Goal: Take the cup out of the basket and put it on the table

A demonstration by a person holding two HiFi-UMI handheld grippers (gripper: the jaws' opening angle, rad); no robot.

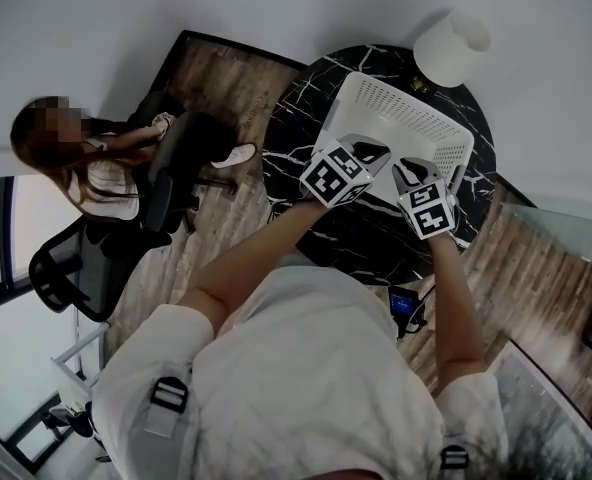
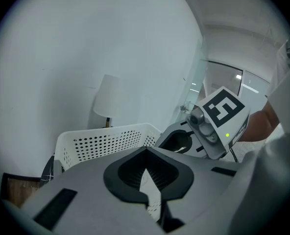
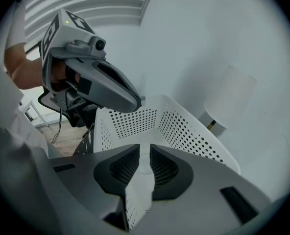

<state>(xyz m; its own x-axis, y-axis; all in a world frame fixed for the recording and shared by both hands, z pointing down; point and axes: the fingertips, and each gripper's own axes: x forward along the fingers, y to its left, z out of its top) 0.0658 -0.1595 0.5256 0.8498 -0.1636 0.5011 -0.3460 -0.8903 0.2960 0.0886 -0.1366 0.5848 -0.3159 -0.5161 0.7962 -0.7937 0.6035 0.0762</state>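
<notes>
The white perforated basket (image 1: 401, 108) stands on the round black marble table (image 1: 301, 103). Both grippers hover side by side over its near rim. My left gripper (image 1: 369, 152) has its pads meeting at the tips with nothing between them (image 2: 145, 168). My right gripper (image 1: 408, 174) stands slightly apart, with a narrow empty gap (image 3: 145, 160). Through that gap I see the basket's floor (image 3: 144, 169) with a faint round outline; I cannot tell whether it is the cup. In the head view the grippers hide the basket's inside, and no cup shows.
A lamp with a white shade (image 1: 452, 48) stands on the table just behind the basket, against the wall. A person (image 1: 91, 163) sits on a dark chair (image 1: 176, 173) to the left, on the wood floor. Another black office chair (image 1: 66, 268) is nearer.
</notes>
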